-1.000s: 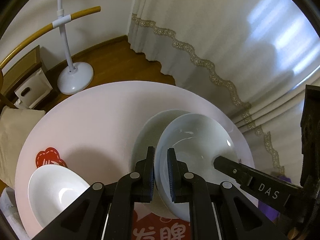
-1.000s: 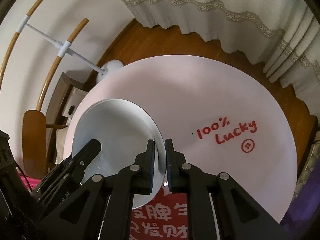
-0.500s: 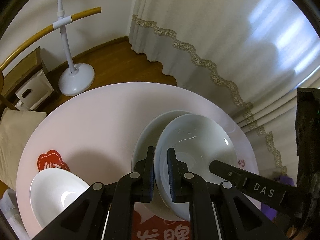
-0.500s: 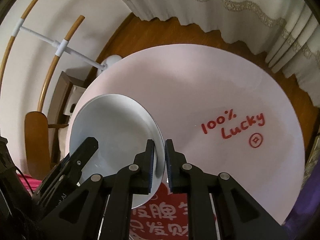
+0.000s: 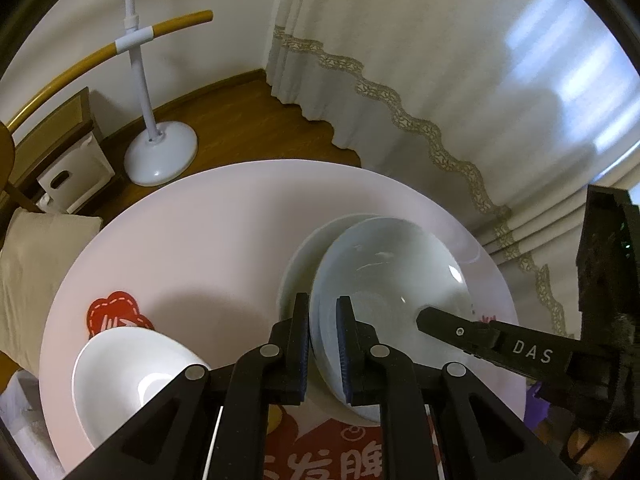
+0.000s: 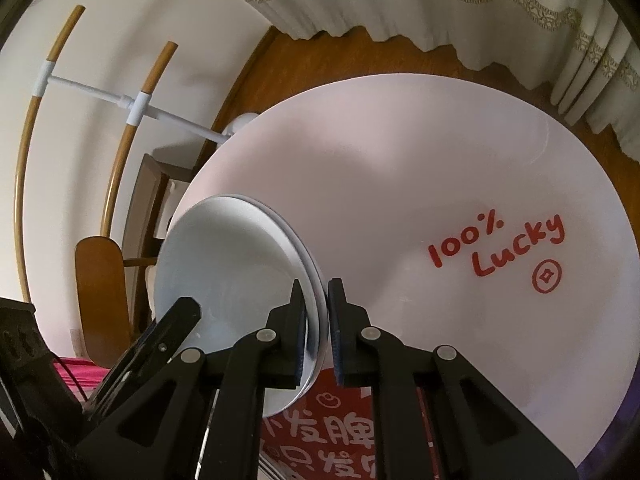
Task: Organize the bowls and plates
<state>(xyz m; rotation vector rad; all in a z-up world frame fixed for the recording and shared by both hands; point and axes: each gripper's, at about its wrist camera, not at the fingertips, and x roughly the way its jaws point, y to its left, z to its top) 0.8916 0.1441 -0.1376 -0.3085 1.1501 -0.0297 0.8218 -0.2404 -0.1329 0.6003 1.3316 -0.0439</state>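
Note:
A pale shallow plate (image 5: 392,272) hangs tilted just over a second plate (image 5: 298,256) on the round pink table (image 5: 200,232). My left gripper (image 5: 323,300) is shut on the upper plate's near rim. A finger (image 5: 480,340) of my right gripper reaches onto its right side. In the right wrist view my right gripper (image 6: 318,286) has its jaws closing on the plate (image 6: 232,272) rim, pads against it, and the two rims lie stacked close together. A left gripper finger (image 6: 176,320) shows at lower left. A white bowl (image 5: 132,364) sits at the table's left front.
Red print covers the table's near edge (image 6: 332,440), and "100% Lucky" lettering (image 6: 496,248) lies to the right. A white lamp base (image 5: 160,156), a small cabinet (image 5: 76,172), a wooden chair (image 6: 100,292) and curtains (image 5: 440,80) surround the table.
The right wrist view has rolled a little, so the table and its lettering swung down and right. A second plate rim now shows under the held plate. The left view is almost unchanged.

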